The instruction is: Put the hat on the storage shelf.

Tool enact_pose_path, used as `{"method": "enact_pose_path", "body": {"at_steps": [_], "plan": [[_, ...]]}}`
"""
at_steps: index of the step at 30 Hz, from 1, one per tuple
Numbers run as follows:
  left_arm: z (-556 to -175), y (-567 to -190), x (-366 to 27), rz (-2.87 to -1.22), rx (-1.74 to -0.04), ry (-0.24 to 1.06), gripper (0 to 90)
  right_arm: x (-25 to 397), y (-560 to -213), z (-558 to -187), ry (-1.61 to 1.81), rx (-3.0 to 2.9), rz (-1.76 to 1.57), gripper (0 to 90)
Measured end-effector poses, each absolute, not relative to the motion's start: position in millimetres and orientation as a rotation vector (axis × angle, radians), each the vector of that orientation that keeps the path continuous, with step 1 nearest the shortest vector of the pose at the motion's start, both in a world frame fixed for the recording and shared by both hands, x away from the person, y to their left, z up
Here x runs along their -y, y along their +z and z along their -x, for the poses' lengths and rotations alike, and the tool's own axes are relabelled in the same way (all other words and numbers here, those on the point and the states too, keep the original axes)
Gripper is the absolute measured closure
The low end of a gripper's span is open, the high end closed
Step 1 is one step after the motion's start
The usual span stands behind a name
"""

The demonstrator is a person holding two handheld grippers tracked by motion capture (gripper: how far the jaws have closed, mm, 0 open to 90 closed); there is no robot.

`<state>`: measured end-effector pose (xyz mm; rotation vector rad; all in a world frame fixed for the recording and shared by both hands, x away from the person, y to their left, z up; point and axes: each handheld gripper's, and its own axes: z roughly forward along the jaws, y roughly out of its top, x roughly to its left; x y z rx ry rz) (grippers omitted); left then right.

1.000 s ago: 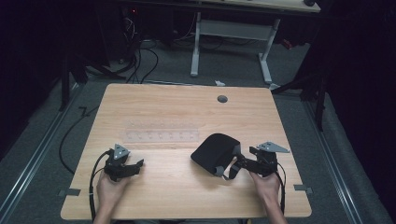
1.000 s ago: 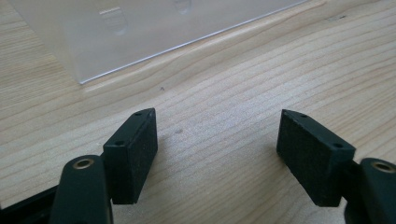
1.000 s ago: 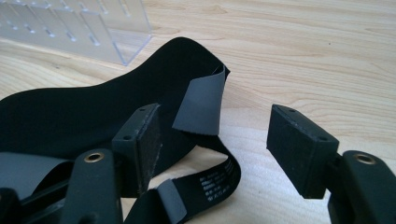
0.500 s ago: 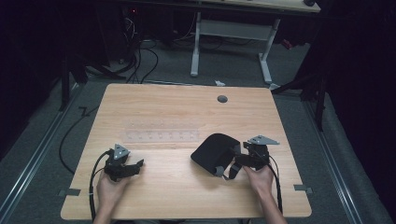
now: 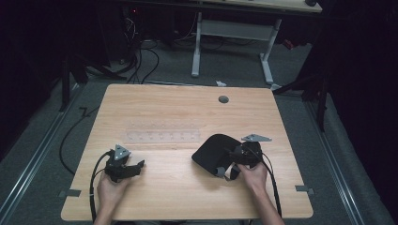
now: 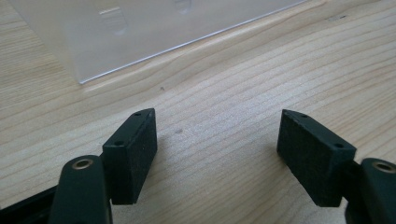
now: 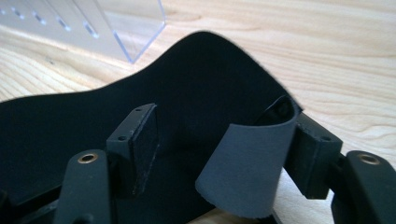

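A black flexible sheet [image 5: 211, 151] lies on the wooden table [image 5: 178, 112], right of centre. My right gripper [image 5: 230, 165] is at its near right edge, jaws apart. In the right gripper view the sheet [image 7: 187, 93] spreads under the jaws, and a curled-up corner [image 7: 247, 163] shows its grey underside and leans on the right-hand jaw. The right gripper [image 7: 224, 116] is open around that curl. My left gripper [image 5: 137, 166] rests at the front left, and its own view shows it open [image 6: 218, 116] over bare wood.
A clear plastic rack [image 5: 162, 137] with a row of slots lies across the table's middle; its corner [image 6: 140, 28] is just ahead of the left jaws. A grey grommet [image 5: 223, 99] sits near the far edge. Cables and a desk frame [image 5: 197, 47] stand beyond the table.
My right gripper has moved left and slightly farther in, onto the sheet's edge. The left gripper has stayed put.
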<state>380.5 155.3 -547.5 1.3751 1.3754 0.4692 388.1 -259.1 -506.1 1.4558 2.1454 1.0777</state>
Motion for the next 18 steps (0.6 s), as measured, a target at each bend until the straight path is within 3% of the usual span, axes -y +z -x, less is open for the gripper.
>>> {"method": "enact_pose_path", "body": {"at_steps": [9, 18], "plan": [[-380.5, -547.6, -155.3, -1.375, -1.376, 0.471, 29.1, 258.6, -516.4, -392.0, 1.099, -2.202, -1.474, 37.8], [-380.5, -547.5, -155.2, -1.374, -1.376, 0.47, 29.1, 262.0, -516.4, -385.2, 1.124, -2.211, -1.4, 52.1]]}}
